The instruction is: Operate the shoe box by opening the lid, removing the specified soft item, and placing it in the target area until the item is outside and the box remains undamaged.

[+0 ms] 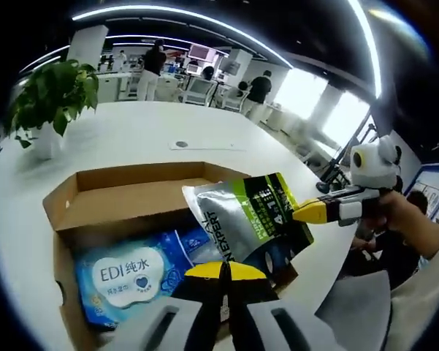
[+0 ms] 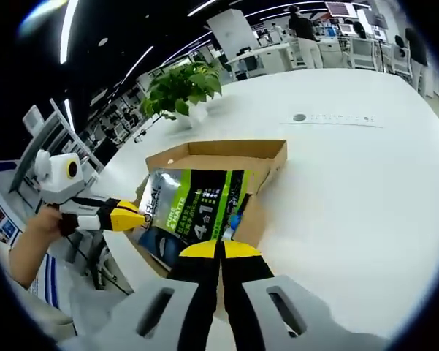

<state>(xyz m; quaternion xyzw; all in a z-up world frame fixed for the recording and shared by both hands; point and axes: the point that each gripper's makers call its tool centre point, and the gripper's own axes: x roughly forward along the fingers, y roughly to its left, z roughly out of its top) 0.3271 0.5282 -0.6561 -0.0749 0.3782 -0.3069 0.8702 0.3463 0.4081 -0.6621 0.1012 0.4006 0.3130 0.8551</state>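
Note:
An open brown cardboard shoe box (image 1: 113, 201) (image 2: 259, 153) lies on the white table, its lid folded back. Above it hangs a grey and green soft pouch (image 1: 245, 216) (image 2: 197, 201). My left gripper (image 1: 224, 270) (image 2: 135, 217) is shut on one edge of the pouch. The right gripper (image 2: 219, 250) (image 1: 307, 212) is shut on the opposite edge, held by a hand. Inside the box lies a blue wet-wipes pack (image 1: 131, 278), part of it hidden by the pouch.
The wide white table (image 2: 350, 197) (image 1: 153, 124) spreads around the box, with a round cable port (image 2: 299, 117) (image 1: 181, 144) behind it. A potted plant (image 1: 55, 91) (image 2: 182, 88) stands near the far edge. People and desks are far behind.

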